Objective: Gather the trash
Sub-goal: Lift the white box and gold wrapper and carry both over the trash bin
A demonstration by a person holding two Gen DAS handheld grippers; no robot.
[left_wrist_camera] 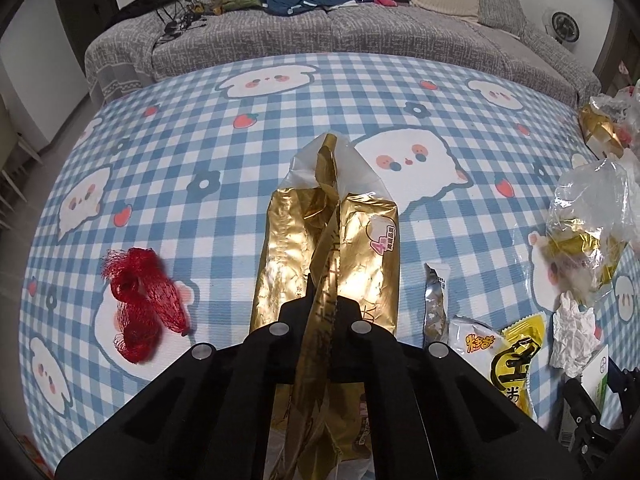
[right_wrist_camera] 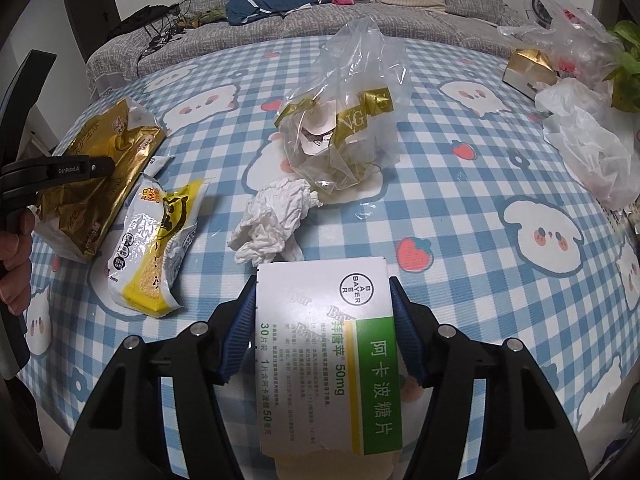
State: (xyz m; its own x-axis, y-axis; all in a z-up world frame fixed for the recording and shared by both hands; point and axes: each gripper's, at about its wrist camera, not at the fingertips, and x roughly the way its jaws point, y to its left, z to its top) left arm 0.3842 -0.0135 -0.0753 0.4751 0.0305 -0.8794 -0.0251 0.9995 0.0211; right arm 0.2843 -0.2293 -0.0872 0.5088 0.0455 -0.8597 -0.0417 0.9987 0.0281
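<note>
My left gripper (left_wrist_camera: pixel 323 300) is shut on a gold foil bag (left_wrist_camera: pixel 328 248) and holds it over the checked tablecloth (left_wrist_camera: pixel 240 152); it also shows in the right wrist view (right_wrist_camera: pixel 96 184), gripper at far left (right_wrist_camera: pixel 102 168). My right gripper (right_wrist_camera: pixel 323 300) is shut on a white and green medicine box (right_wrist_camera: pixel 324 344). On the table lie a red mesh net (left_wrist_camera: pixel 140 300), a yellow and white snack wrapper (right_wrist_camera: pixel 156 248), a crumpled white tissue (right_wrist_camera: pixel 276 220), a clear plastic bag with gold scraps (right_wrist_camera: pixel 348 120) and a small silver wrapper (left_wrist_camera: pixel 436 300).
At the table's right edge are a gold box (right_wrist_camera: pixel 528 68), clear and white plastic bags (right_wrist_camera: pixel 588 148) and green leaves (right_wrist_camera: pixel 628 68). A grey sofa (left_wrist_camera: pixel 320 28) with clothes and cables stands behind the table.
</note>
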